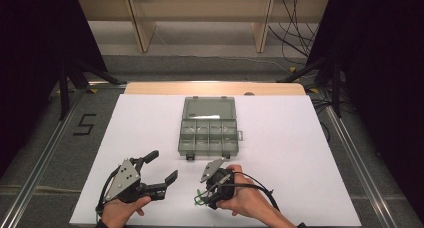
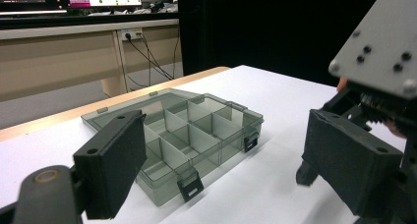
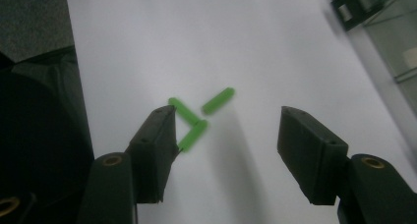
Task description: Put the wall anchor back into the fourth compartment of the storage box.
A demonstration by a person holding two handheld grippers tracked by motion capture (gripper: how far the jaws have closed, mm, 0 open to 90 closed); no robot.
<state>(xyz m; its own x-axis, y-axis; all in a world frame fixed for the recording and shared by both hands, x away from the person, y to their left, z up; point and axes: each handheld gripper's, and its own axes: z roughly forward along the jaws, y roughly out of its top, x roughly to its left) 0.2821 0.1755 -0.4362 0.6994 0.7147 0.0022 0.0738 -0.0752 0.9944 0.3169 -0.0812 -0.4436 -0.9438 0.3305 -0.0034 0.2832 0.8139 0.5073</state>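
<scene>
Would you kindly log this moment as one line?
right tongs: open over green sticks | left tongs: open, idle | organizer box: lid open

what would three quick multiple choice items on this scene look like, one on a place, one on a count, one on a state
1. Where do the green sticks lie?
A. in the box
B. on the white sheet, by the right gripper's jaws
C. on the floor

2. How many green sticks are there in the right gripper view?
A. one
B. three
C. six

3. How is the box lid?
A. open, laid back flat
B. shut and latched
C. taken off and set aside

Answers:
1. B, the sticks rest on the bare white sheet just ahead of the right gripper, outside the box.
2. B, three short green pieces lie close together.
3. A, the lid lies flat behind the compartments, which are uncovered, as the left gripper view shows past the left gripper.
</scene>
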